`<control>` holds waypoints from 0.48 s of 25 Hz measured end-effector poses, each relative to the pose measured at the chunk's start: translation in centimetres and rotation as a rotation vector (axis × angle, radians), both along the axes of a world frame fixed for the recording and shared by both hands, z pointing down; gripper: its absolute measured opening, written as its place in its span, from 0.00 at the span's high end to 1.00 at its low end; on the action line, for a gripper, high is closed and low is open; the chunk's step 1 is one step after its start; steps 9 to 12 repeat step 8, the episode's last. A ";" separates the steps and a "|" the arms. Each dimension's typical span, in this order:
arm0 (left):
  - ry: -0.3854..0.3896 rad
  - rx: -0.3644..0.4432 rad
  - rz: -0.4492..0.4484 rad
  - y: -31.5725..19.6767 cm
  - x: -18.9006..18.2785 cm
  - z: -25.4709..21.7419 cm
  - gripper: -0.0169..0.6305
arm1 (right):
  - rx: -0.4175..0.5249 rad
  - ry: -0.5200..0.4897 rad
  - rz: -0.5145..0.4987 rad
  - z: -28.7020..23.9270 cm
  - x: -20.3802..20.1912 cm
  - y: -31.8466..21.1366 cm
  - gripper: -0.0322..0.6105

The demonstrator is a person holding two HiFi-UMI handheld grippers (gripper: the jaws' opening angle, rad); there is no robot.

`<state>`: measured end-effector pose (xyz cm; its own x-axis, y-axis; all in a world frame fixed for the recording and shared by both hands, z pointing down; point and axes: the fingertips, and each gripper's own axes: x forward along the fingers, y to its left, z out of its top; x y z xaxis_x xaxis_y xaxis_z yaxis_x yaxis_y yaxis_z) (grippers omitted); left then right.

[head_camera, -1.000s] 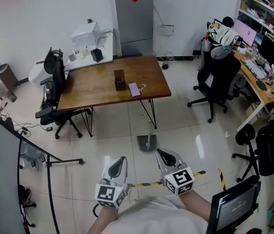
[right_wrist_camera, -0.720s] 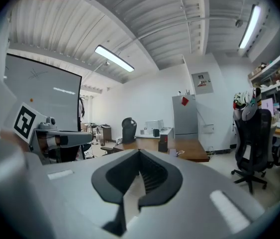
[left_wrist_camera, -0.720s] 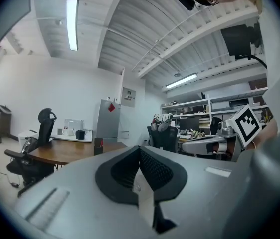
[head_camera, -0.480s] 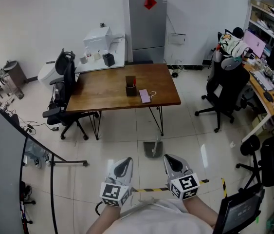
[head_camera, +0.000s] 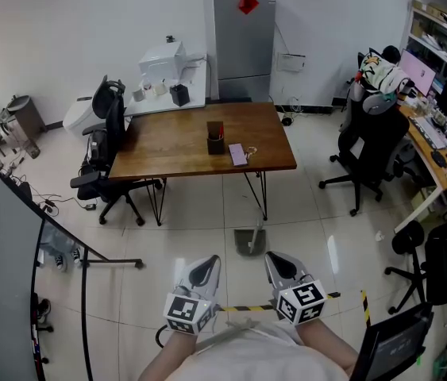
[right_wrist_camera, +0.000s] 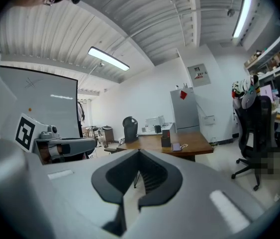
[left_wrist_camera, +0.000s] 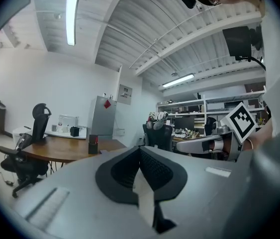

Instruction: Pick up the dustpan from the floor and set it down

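Observation:
The grey dustpan (head_camera: 249, 242) lies on the tiled floor with its handle slanting up, just in front of the wooden table's right legs. My left gripper (head_camera: 205, 263) and right gripper (head_camera: 275, 259) are held side by side close to my body, short of the dustpan and apart from it. Both point toward the table. In the left gripper view the left gripper's (left_wrist_camera: 140, 149) jaws meet with nothing between them. The right gripper (right_wrist_camera: 139, 153) looks the same in its own view. The dustpan is hidden in both gripper views.
A wooden table (head_camera: 167, 153) carries a pen holder (head_camera: 216, 140) and a pink phone (head_camera: 238, 154). Black office chairs (head_camera: 105, 145) (head_camera: 370, 145) stand at both sides. Yellow-black tape (head_camera: 344, 295) crosses the floor by my grippers. A black stand (head_camera: 88, 262) is at the left, a screen (head_camera: 390, 341) at the lower right.
The head view has swung a little, so the table and dustpan sit further right in the picture. Both grippers stay shut in about the same place near my body.

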<state>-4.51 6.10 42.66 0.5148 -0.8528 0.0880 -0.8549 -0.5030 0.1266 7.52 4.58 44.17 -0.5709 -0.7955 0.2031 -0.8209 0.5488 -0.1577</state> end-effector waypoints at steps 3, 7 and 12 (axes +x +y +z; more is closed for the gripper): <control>0.004 0.005 -0.003 0.0 0.1 -0.1 0.95 | 0.004 0.006 -0.006 -0.1 0.0 0.1 0.95; 0.008 0.005 0.003 -0.1 0.1 -0.1 0.95 | 0.009 0.017 -0.007 -0.2 -0.2 0.1 0.95; 0.008 0.004 0.004 -0.2 0.0 0.0 0.95 | 0.010 0.019 -0.007 -0.3 -0.2 0.0 0.95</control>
